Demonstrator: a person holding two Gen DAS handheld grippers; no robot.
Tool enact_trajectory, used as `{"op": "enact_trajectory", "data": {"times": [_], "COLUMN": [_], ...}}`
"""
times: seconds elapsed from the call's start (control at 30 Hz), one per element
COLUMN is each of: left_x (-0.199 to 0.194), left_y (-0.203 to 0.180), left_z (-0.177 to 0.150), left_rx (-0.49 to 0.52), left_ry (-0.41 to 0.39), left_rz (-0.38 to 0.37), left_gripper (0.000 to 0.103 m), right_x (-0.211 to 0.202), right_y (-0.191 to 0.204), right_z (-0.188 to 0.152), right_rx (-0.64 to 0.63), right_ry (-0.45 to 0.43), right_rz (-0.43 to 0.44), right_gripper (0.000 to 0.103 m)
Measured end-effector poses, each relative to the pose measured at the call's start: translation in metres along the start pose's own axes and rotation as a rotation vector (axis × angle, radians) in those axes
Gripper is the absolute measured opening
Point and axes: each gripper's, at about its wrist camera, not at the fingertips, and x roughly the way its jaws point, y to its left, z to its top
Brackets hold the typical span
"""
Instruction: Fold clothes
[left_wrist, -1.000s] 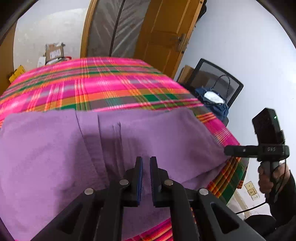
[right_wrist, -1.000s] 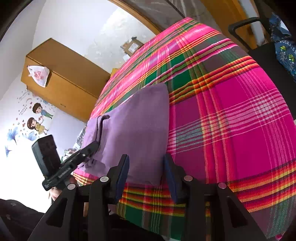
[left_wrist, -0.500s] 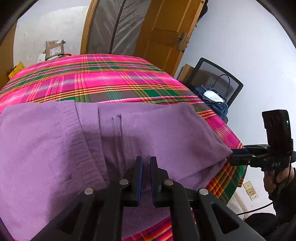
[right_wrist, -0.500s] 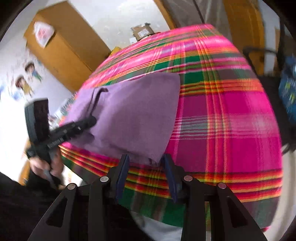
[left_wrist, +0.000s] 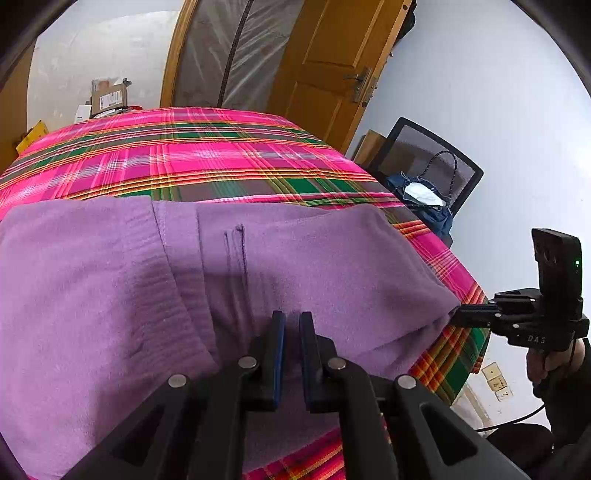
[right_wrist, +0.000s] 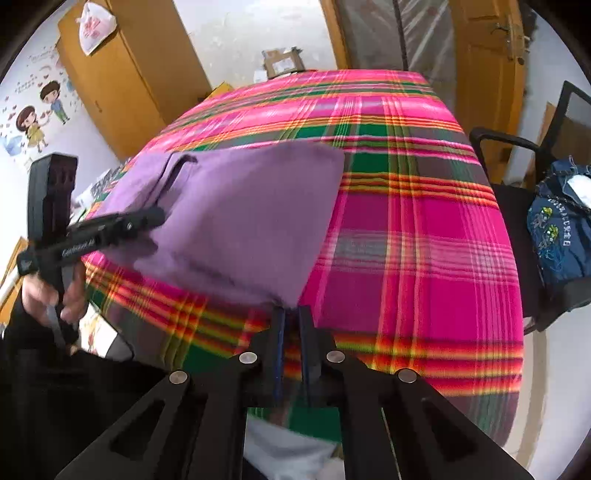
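Since the earlier frame the right tongs (right_wrist: 290, 314) have been rolled upright and brought from wide to narrow; their jaws are closing, and the near corner of the purple cloth (right_wrist: 236, 218) is seen between the tips. In the left wrist view the same tongs (left_wrist: 456, 315) are seen at the cloth's right corner, which is drawn out towards them and appears pinched. The left tongs (left_wrist: 290, 321) have not been moved; a narrow gap is kept between their blue pads (left_wrist: 279, 354).

The cloth (left_wrist: 295, 266) is spread directly under and ahead of the left tongs. Cloth is seen in the gap, but whether it is gripped cannot be told. In the right wrist view the left tongs (right_wrist: 160, 218) are seen at the cloth's left edge, with a hand (right_wrist: 70, 291) on the handle below.

The cloth is laid on a plaid cover (right_wrist: 417, 229) over the tabletop, at the edge nearest both tongs; bare plaid extends beyond and to the right of the right tongs. A vertical seam with dark stitching (left_wrist: 236, 243) is noted just ahead of the left tongs.

Right of the right tongs, off the tabletop, a chair (right_wrist: 517, 192) with a blue bag (right_wrist: 557, 236) is seen. Beyond the tabletop a wooden door (left_wrist: 332, 62) is noted.
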Motion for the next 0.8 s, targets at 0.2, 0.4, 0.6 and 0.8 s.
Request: {"op": "enact_trajectory", "data": {"times": [0.2, 0.4, 0.6, 0.8], "left_x": [-0.005, -0.005, -0.004, -0.005], "left_y": [-0.001, -0.001, -0.002, -0.002], "left_z": [0.000, -0.001, -0.003, 0.000], "left_rx": [-0.005, -0.004, -0.003, -0.006], "left_ry": [0.001, 0.002, -0.002, 0.001], "left_rz": [0.017, 0.021, 0.023, 0.023], "left_gripper": [0.007, 0.007, 0.007, 0.007], "right_x": [-0.023, 0.006, 0.058, 0.063], "right_y": [-0.011, 0.004, -0.002, -0.006], "right_z": [0.017, 0.056, 0.101, 0.104], "right_rx": [0.042, 0.019, 0.056, 0.075], "right_ry": [-0.138, -0.210, -0.130, -0.098], "right_rz": [0.009, -0.019, -0.071, -0.081], "right_gripper": [0.011, 0.015, 0.015, 0.017]}}
